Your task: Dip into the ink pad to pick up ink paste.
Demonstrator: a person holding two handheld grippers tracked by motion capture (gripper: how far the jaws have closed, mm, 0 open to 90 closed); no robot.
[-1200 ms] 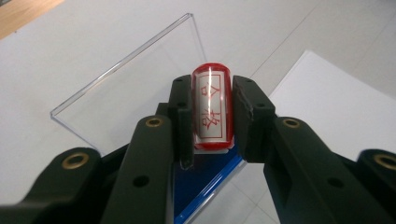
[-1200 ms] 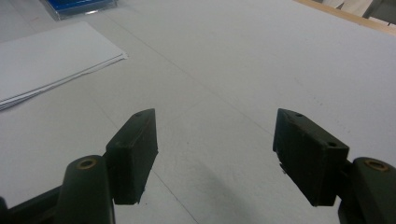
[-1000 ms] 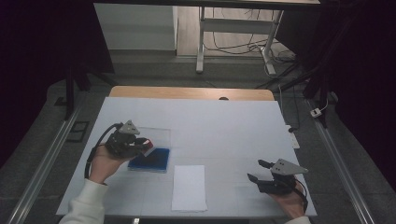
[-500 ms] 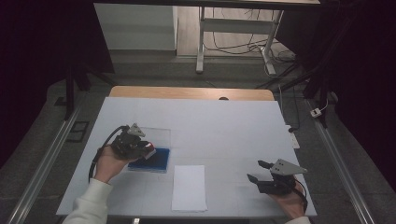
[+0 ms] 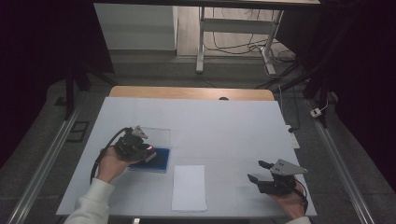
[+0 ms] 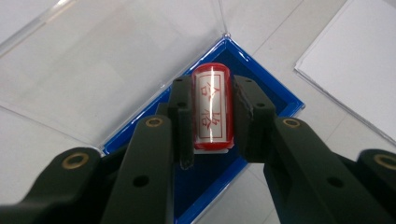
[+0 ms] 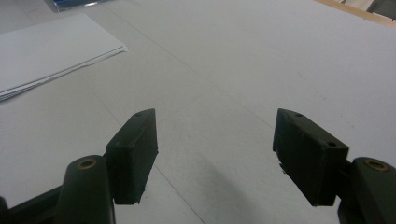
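My left tongs (image 6: 212, 123) clamp a red cylindrical stamp (image 6: 212, 105) by its sides over the blue ink pad (image 6: 261, 93). It looks light, rigid and slick-sided, so I'd grip mid-barrel. My right tongs (image 7: 217, 154) rest wide apart on the tabletop (image 5: 224, 121).

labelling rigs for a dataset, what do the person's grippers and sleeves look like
Both grippers are black with two blocky jaws on arms with brass-coloured pivot pins. The left gripper and right gripper each carry a grey three-cornered plate on top. A black cable loops from the left one. The left forearm wears a white sleeve.
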